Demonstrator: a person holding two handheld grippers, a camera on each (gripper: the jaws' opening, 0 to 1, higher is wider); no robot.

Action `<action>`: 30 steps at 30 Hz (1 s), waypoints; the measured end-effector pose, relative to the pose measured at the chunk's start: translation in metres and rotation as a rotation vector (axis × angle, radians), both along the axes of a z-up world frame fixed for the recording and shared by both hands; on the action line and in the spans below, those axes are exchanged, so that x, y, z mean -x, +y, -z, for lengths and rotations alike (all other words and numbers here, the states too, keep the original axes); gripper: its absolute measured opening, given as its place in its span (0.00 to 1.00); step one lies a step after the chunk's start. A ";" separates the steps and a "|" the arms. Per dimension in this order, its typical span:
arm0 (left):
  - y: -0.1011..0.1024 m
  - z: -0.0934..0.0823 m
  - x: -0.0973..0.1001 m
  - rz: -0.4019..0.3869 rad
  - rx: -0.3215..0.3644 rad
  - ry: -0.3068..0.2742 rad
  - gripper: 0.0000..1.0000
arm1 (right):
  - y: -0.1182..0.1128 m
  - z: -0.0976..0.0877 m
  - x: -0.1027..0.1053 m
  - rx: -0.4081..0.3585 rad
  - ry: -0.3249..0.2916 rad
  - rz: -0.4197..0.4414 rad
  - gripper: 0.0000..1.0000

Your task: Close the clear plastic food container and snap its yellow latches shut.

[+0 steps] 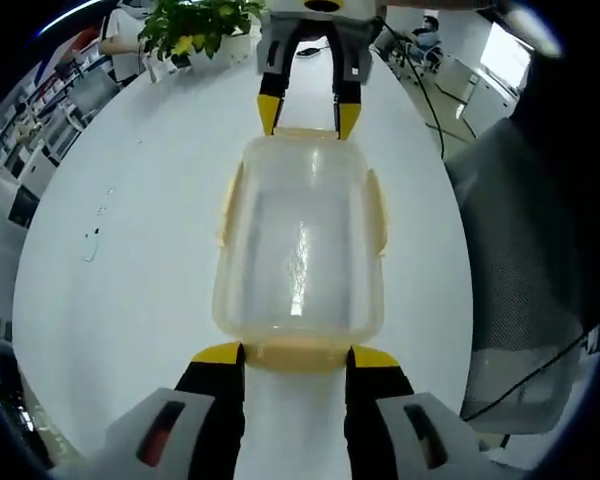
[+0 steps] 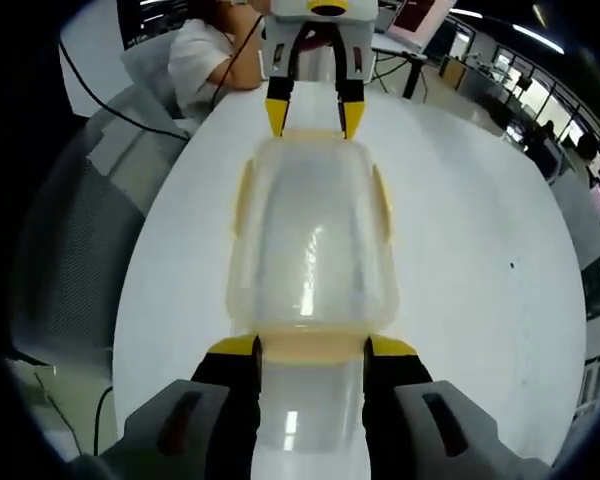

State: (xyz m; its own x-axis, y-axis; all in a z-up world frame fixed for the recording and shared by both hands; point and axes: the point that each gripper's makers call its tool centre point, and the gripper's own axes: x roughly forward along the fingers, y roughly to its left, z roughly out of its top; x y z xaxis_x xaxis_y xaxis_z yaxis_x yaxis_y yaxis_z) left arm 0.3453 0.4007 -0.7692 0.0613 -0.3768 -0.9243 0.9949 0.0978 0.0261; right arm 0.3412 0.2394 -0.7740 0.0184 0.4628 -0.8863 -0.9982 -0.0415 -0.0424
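Note:
The clear plastic container lies lengthwise on the white table with its lid on. Pale yellow latches sit along its long sides. In the left gripper view my left gripper stands open, and its yellow tips flank the near end latch. At the far end, my right gripper straddles the other end latch. In the right gripper view the container runs away from my right gripper, which is open around its near latch. My left gripper is at the far end.
A potted plant stands at the far table edge. A grey mesh chair with a cable over it is beside the table. That chair and a seated person's white sleeve are in the right gripper view.

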 end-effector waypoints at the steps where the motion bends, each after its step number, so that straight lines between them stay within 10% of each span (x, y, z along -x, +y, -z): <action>1: -0.003 0.000 0.000 0.001 0.004 -0.001 0.33 | -0.002 0.000 0.000 0.000 -0.001 0.000 0.36; 30: -0.086 0.002 -0.007 0.062 0.066 0.021 0.33 | -0.084 0.001 0.001 0.008 0.016 0.056 0.36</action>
